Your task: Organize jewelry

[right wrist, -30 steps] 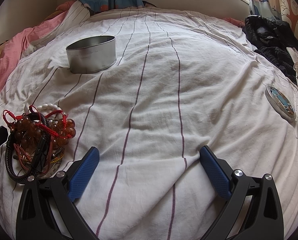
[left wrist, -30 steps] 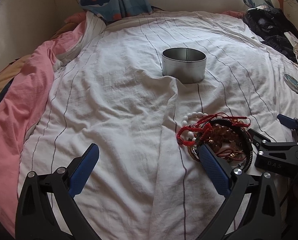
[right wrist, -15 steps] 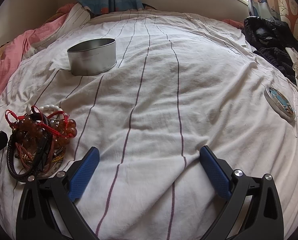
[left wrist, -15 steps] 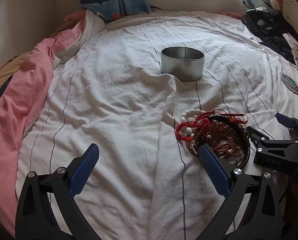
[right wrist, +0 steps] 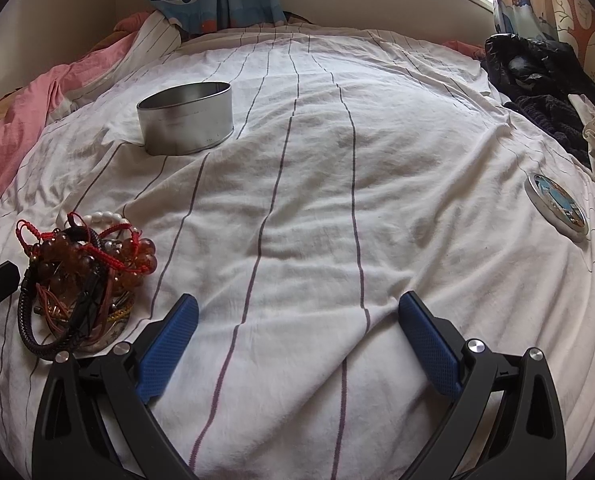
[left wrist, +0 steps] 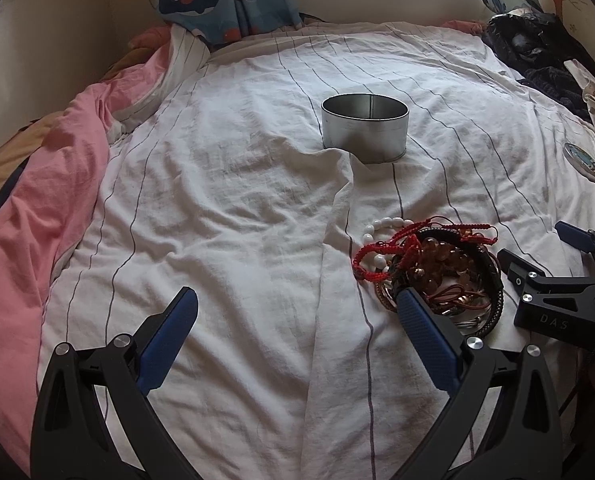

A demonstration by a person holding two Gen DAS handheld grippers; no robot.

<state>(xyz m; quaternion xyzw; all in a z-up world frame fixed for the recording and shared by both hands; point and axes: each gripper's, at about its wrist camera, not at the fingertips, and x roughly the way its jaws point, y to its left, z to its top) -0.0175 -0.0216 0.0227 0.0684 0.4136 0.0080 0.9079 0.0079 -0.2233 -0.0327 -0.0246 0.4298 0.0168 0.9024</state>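
- Left gripper (left wrist: pixel 293 300) eases back, jaws wide apart; jewelry pile (left wrist: pixel 429 272) sits lower right.
- Right gripper (right wrist: pixel 297 304) spread too, nothing held.
- Tin (left wrist: pixel 365 128) drifts lower; no pick yet.

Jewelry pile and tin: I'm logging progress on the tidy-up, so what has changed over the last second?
Almost nothing. Both views shift slightly, a small drift of the left gripper and right gripper; nothing was taken hold of or let go. The jewelry pile lies where it was on the striped sheet, apart from the open metal tin; the round lid is unmoved. Both grippers stay open.
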